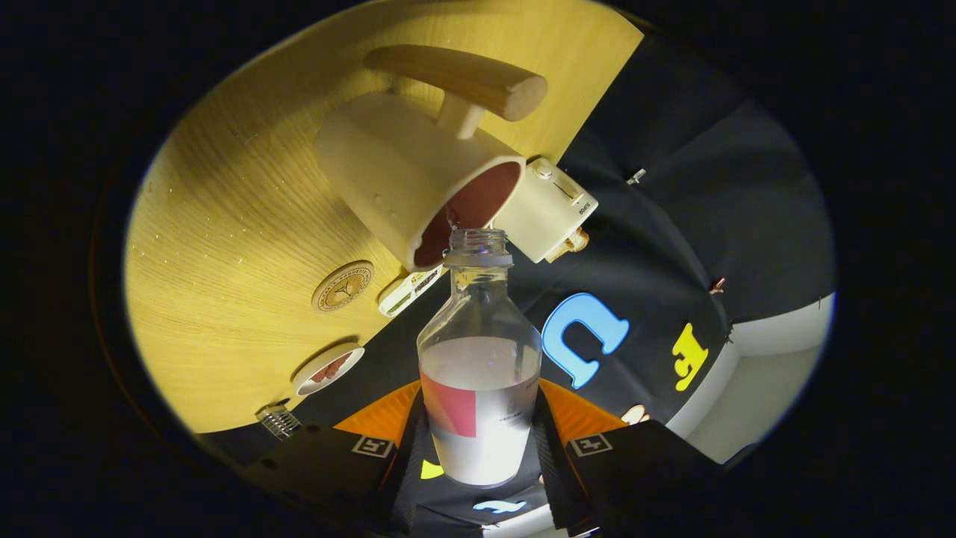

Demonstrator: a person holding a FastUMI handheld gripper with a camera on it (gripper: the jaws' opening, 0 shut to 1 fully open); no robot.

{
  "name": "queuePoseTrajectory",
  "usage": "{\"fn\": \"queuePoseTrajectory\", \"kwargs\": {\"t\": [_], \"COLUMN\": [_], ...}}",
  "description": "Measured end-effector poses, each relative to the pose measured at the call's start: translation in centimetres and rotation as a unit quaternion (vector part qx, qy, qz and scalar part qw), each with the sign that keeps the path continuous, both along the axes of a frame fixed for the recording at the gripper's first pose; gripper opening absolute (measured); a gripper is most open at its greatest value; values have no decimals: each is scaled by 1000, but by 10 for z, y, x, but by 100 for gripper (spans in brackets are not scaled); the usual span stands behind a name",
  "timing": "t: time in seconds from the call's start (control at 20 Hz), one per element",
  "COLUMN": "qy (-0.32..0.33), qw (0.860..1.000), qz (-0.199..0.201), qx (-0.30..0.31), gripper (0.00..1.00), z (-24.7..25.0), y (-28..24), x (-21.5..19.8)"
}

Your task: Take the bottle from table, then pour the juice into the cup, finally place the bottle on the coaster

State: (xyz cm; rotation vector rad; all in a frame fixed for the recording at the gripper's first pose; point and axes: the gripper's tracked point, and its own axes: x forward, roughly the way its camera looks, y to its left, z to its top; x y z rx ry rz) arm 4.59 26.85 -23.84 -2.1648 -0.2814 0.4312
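Gripper view: our gripper (pixel 478 448) is clamped on the lower body of the clear plastic bottle (pixel 479 359) at frame centre, mouth at the rim of the cream cup (pixel 396 179) above. We judge it light, smooth, squeezable; hold low on the label band.

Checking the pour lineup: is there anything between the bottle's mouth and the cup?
Nothing: in the gripper view the tongs grip the bottle, its open mouth right at the cup rim.
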Motion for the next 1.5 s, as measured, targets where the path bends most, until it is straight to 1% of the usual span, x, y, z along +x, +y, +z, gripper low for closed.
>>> {"fn": "queuePoseTrajectory", "kwargs": {"t": [0.3, 0.45, 0.75, 1.5], "qy": [-19, -18, -11, 0], "qw": [999, 998, 997, 999], "qz": [23, 40, 58, 37], "qx": [-22, -36, -41, -36], "gripper": [70, 70, 70, 70], "z": [3, 2, -3, -7], "y": [12, 20, 33, 19], "x": [4, 2, -7, 3]}}
